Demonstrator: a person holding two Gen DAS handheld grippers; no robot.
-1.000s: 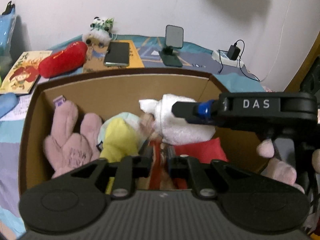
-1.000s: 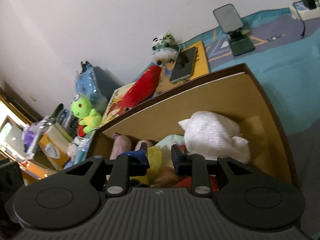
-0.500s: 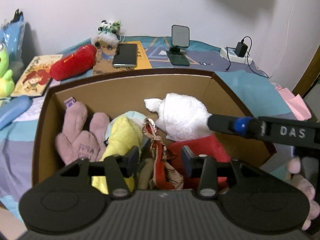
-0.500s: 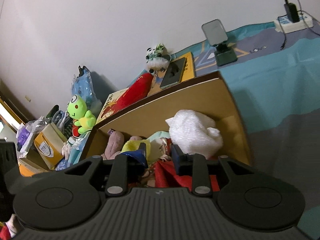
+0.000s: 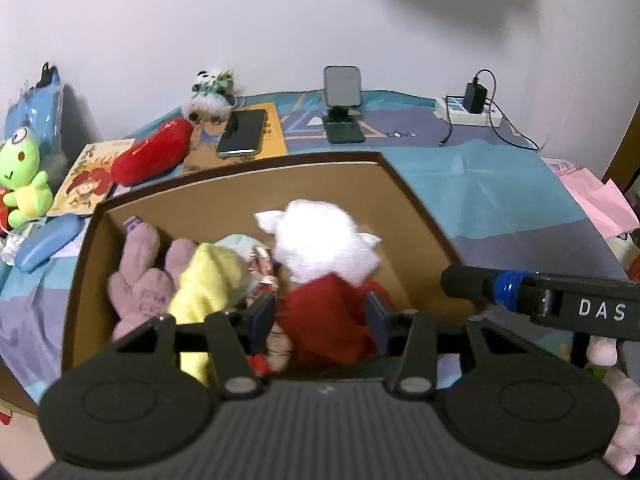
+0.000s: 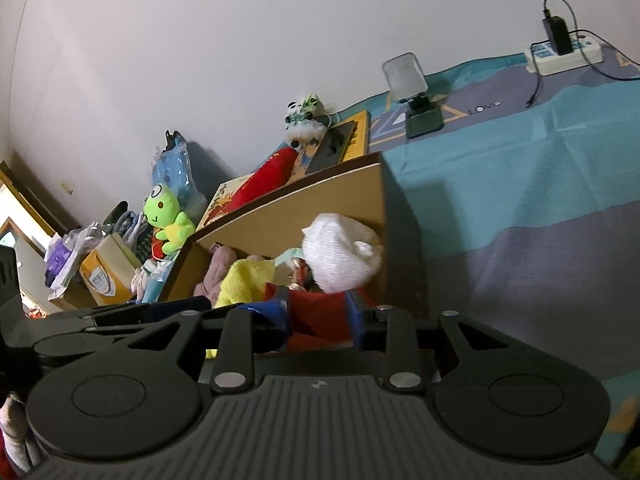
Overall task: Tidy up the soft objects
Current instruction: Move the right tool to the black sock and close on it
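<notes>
A brown cardboard box [image 5: 412,196] [image 6: 352,188] holds several plush toys: a white one [image 5: 320,240] [image 6: 340,256], a yellow one [image 5: 208,280] [image 6: 248,280], a pink one [image 5: 140,280] and a red one [image 5: 324,320] [image 6: 316,316]. My left gripper [image 5: 320,316] is open and empty above the red toy at the box's near edge. My right gripper [image 6: 318,312] is open and empty, raised near the box's near right corner. One of its fingers shows in the left wrist view [image 5: 500,284].
A red plush [image 5: 152,152], a panda plush [image 5: 210,92], a phone [image 5: 242,132] and a phone stand [image 5: 342,104] lie behind the box. A green frog plush [image 5: 22,172] [image 6: 166,216] sits left. A power strip [image 5: 468,110] is at the back right.
Both grippers have pulled back and up from the box. The left jaws have opened wide. The right gripper's finger has moved right, off the white toy, and its jaws have opened wider.
</notes>
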